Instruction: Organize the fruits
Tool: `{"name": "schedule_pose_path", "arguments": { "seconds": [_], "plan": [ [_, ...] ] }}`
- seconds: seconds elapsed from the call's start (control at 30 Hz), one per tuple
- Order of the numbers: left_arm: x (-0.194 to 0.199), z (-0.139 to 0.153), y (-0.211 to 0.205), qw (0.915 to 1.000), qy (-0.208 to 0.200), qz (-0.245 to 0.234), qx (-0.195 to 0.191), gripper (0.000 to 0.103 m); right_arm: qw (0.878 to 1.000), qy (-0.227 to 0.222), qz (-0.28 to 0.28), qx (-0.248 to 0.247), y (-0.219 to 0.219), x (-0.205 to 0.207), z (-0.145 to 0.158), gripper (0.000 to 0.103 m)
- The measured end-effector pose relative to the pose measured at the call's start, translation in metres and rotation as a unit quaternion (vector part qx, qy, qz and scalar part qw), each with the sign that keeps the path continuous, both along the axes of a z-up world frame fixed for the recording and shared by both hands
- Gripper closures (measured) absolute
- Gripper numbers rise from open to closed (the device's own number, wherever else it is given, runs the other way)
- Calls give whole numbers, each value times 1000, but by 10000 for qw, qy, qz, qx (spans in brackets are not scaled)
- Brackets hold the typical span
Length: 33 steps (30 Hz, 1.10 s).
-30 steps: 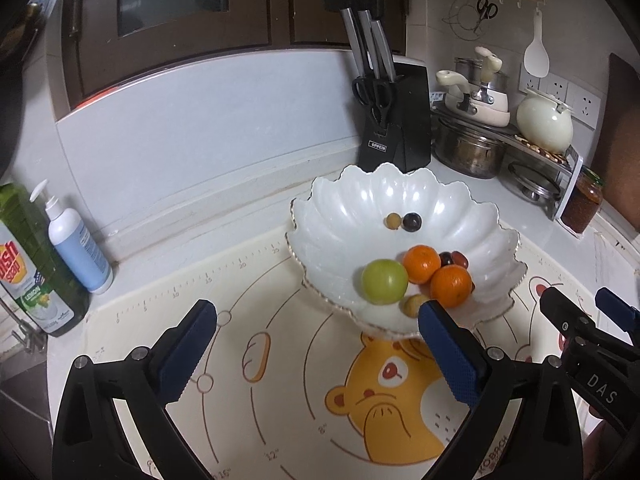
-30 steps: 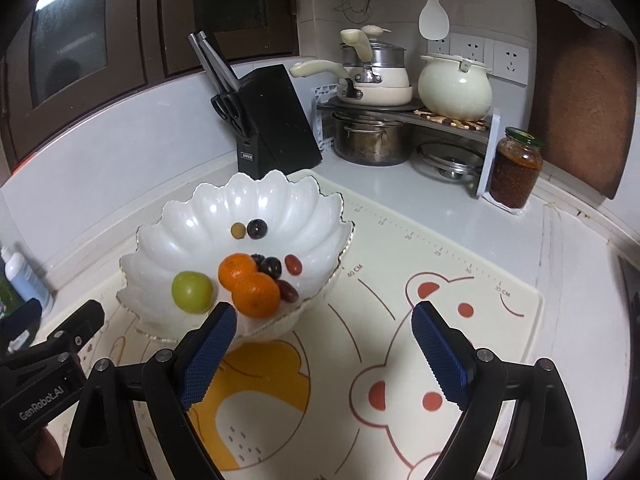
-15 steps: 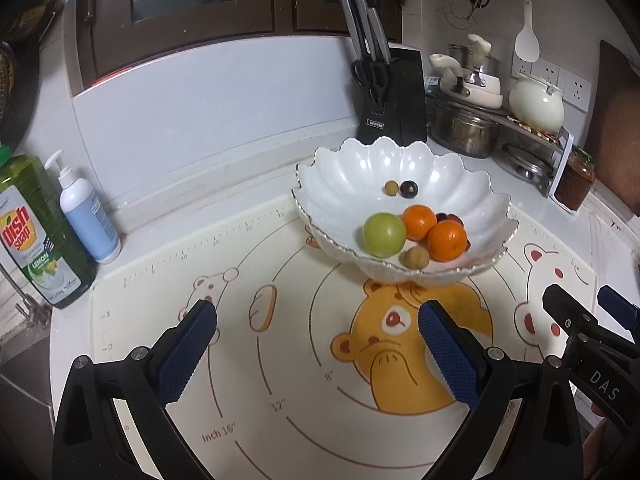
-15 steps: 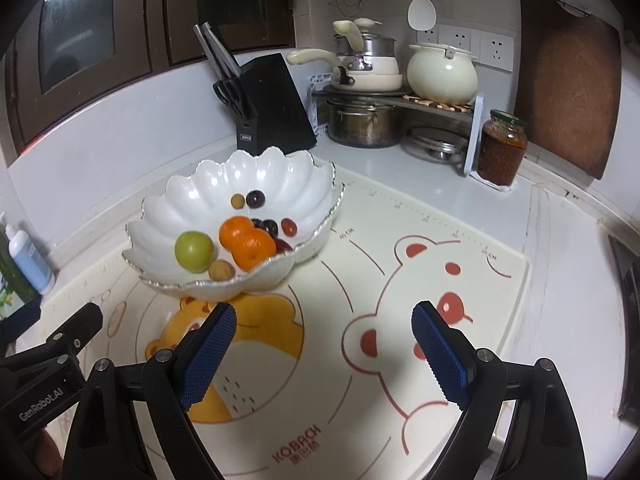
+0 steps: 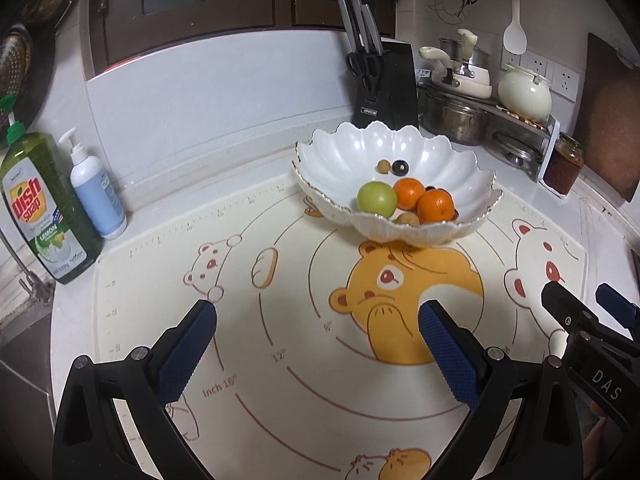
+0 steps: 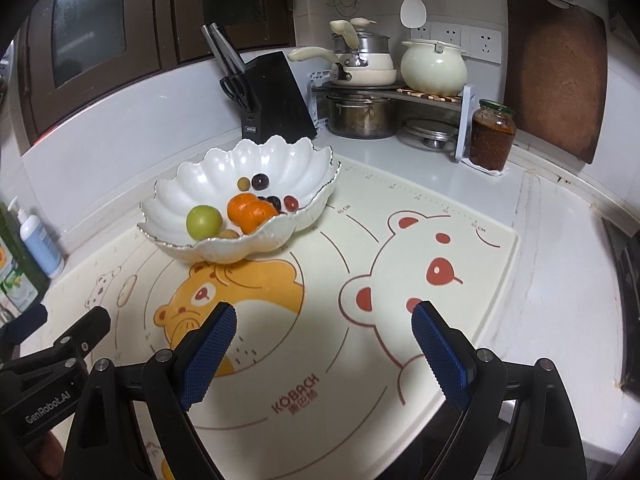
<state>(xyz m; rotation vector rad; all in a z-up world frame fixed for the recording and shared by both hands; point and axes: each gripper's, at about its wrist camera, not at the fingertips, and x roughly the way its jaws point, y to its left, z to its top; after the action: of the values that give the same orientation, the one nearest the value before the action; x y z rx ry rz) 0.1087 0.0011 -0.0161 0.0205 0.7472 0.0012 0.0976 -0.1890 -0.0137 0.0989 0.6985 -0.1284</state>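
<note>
Toward the back of the bear-printed mat [image 5: 280,360], the scalloped white bowl [image 5: 352,152] is seen with all visible fruit inside: a green apple [image 5: 376,199], two oranges [image 5: 435,207] just beside it, and several small dark and tan fruits. No fruit is seen on the mat outside the bowl, so the task is judged nearly or wholly done. The left gripper [image 5: 316,322] and the right gripper [image 6: 324,320] are held wide and empty, well short of the bowl. Ample bare mat is left in front of the bowl; behind it, the knife block [image 6: 276,96] and pot rack [image 6: 400,94] crowd the wall side.
</note>
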Motion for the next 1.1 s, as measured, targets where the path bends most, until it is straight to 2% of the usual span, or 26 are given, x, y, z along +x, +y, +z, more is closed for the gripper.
{"name": "schedule_pose_path", "arguments": {
  "seconds": [0.4, 1.1],
  "plan": [
    [-18, -16, 2, 9999, 68, -72, 42, 0, 9999, -27, -147, -16, 1, -26, -12, 13],
    [-26, -17, 3, 9999, 44, -120, 8, 0, 9998, -34, -195, 17, -2, -35, -13, 13]
  ]
}}
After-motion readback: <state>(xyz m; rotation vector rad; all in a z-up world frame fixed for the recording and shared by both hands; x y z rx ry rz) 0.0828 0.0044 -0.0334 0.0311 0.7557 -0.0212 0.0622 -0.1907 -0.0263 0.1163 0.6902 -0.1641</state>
